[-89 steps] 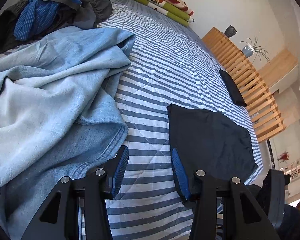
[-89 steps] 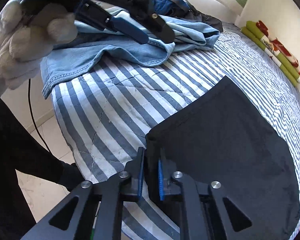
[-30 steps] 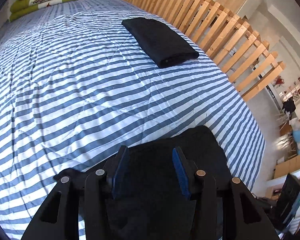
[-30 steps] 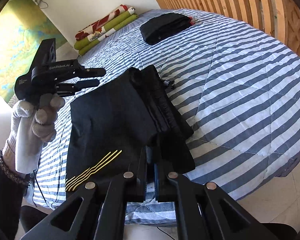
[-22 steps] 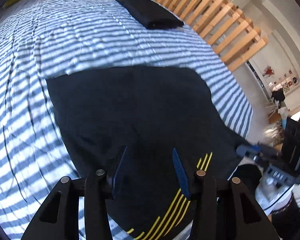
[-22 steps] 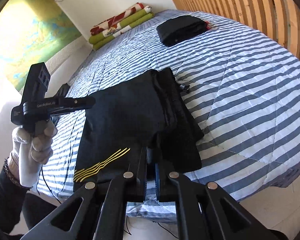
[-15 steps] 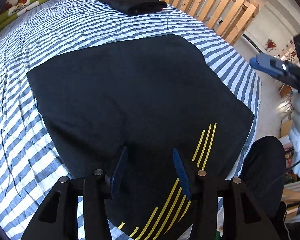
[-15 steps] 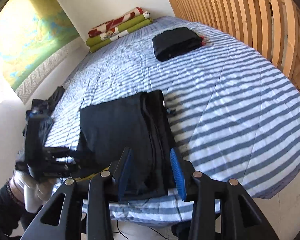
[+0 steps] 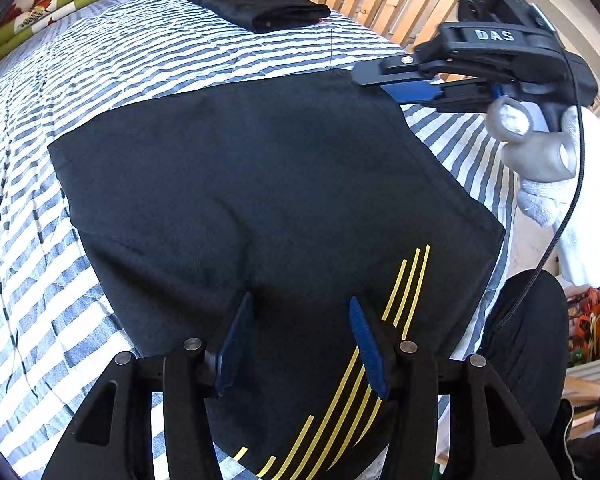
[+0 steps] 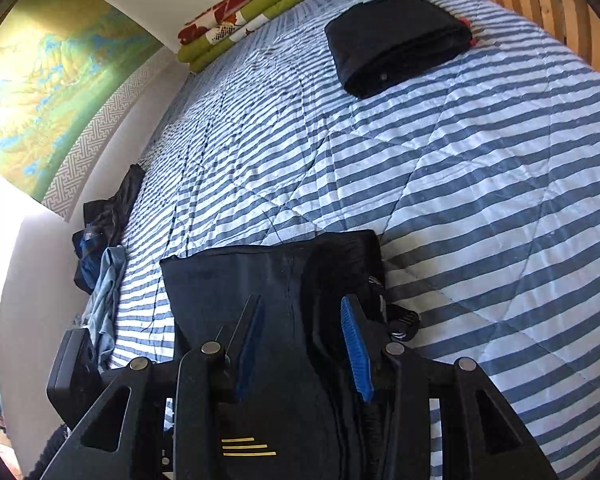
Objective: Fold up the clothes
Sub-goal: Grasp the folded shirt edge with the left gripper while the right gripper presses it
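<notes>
Black shorts with yellow stripes (image 9: 260, 200) spread flat on the striped bed (image 9: 100, 60), filling the centre of the left wrist frame. Left hand-held gripper (image 9: 300, 344) at lower centre, jaws wide apart over the cloth, gripping nothing. Right hand-held gripper (image 10: 300, 344) likewise agape and empty above the waistband end; also seen at upper right of the left view, in a white-gloved hand (image 9: 560, 184). Folded black garment (image 10: 396, 40) at upper right, well apart.

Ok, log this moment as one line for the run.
left gripper: open, over black shorts with yellow stripes | right gripper: open, above shorts' waistband | shorts flat on blue-and-white striped bedspread | folded black garment beyond
</notes>
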Demonstrator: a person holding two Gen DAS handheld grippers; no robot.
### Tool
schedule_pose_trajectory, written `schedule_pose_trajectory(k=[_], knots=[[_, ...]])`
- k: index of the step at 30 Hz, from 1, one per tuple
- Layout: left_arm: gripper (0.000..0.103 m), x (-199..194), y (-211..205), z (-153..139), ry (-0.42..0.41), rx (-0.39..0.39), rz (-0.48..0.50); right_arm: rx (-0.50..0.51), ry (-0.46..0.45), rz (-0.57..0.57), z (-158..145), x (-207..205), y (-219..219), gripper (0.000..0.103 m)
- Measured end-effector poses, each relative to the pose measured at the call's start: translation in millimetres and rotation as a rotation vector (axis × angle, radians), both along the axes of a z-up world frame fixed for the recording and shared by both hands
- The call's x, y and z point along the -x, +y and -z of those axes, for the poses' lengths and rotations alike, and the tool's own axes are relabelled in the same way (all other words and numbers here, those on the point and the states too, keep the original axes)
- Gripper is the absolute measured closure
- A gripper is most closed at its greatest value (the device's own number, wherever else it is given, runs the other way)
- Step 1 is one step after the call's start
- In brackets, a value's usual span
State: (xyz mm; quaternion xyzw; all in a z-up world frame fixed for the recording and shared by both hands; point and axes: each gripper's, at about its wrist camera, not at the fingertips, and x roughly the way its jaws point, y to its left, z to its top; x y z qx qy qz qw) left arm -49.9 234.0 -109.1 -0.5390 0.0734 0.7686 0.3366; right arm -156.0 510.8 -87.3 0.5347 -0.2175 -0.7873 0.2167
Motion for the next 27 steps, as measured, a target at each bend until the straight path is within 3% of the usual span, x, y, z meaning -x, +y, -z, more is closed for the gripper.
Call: schedule_pose_trajectory(k=[3, 4, 5, 6, 8, 10, 12, 16, 22, 25, 27], knots=[[0.048, -2.9, 0.1, -0.7, 0.009, 0.002, 0.004, -0.019, -0.012, -0.014, 7.7, 6.1, -12.1, 0.07], [0.048, -3.4, -0.6, -0.7, 0.01, 0.001, 0.006, -0.04, 0.006, -0.017, 6.6, 5.5, -17.7, 0.076], [0.048, -3.5, -1.1, -0.7, 0.01, -0.001, 0.006, -0.056, 0.035, -0.03, 2.1, 2.7, -22.6, 0.089], [0.048, -3.5, -1.7, -0.8, 0.009, -0.004, 0.005, -0.066, 0.083, -0.047, -7.3, -2.6, -27.2, 0.094], [0.048, -3.6, -2.5, -1.0, 0.006, -0.009, 0.007, -0.09, 0.227, -0.068, -30.9, -16.2, -30.8, 0.094], [0.047, -4.4, -3.2, -1.1, 0.004, -0.013, 0.007, -0.176, 0.308, -0.03, -44.6, -21.4, -27.8, 0.094], [0.047, -4.8, -2.6, -1.0, 0.008, -0.012, 0.009, -0.264, 0.295, 0.045, -45.6, -15.3, -16.6, 0.089], [0.046, -6.1, -4.8, -1.3, 0.008, -0.027, 0.002, -0.176, 0.251, 0.109, -44.4, -11.5, 9.0, 0.087], [0.046, -3.7, -16.1, -9.1, -0.043, -0.085, -0.038, -0.194, 0.235, -0.148, -25.3, -20.8, -49.3, 0.087], [0.046, -7.0, -49.0, -28.0, -0.037, -0.148, -0.121, -0.423, 0.172, -0.125, 5.6, -8.1, -62.9, 0.087], [0.046, -10.4, -77.4, -36.4, -0.031, -0.166, -0.185, -0.409, 0.159, -0.09, 10.0, -5.9, -54.0, 0.091]])
